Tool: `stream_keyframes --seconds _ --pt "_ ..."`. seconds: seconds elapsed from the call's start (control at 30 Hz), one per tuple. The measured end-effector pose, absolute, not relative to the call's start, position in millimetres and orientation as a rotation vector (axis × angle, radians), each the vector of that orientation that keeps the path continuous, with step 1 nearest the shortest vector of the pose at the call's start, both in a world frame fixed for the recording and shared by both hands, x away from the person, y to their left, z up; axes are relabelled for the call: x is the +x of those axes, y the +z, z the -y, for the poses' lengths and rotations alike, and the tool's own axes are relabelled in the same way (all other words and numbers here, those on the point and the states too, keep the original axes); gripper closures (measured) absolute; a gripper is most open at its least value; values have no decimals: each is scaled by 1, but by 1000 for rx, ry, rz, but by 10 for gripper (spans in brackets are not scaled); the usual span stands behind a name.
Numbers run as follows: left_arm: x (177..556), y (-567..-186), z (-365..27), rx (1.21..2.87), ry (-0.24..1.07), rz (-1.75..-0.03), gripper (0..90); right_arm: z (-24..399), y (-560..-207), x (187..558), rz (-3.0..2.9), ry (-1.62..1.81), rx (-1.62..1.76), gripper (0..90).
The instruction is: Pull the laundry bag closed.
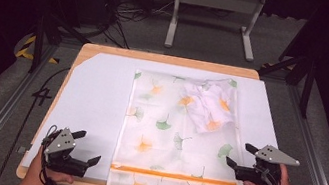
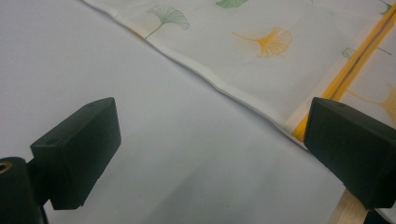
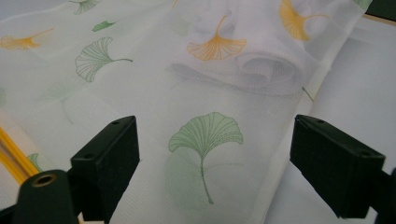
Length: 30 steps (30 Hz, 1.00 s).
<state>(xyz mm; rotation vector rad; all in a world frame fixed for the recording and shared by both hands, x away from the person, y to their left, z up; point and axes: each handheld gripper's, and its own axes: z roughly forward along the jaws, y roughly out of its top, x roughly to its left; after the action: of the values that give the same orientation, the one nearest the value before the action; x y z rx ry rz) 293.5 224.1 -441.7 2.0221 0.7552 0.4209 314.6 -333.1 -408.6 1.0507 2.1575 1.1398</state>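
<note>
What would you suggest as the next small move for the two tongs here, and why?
Probably bring the right tongs in onto the right edge of the cloth. Their jaws stand open with a green leaf print between them, nothing gripped. The far right corner is bunched into a crumpled fold, so that side needs straightening first. The left tongs, open over the white sheet, can wait.

Bare white mat (image 1: 93, 96) left of mesh bag (image 1: 165, 138)

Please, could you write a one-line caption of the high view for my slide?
Two open hand-held grippers, left and right, flank a ginkgo-print mesh bag on a white-covered table.
</note>
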Motion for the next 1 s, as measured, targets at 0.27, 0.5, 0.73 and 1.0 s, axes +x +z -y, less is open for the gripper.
stream_keyframes --seconds 0.27,0.5,0.73,1.0 --pt "293 -445 -215 2075 370 -711 104 330 -410 316 -2186 1187 1055 159" --pt "288 -446 -209 2102 329 -667 194 318 -410 314 -2280 1264 977 276" --pt "283 -444 -203 2111 322 -623 204 288 -415 317 -2377 1245 922 273" --pt "277 -444 -193 2144 289 -525 510 263 -420 317 -2446 1211 838 283"
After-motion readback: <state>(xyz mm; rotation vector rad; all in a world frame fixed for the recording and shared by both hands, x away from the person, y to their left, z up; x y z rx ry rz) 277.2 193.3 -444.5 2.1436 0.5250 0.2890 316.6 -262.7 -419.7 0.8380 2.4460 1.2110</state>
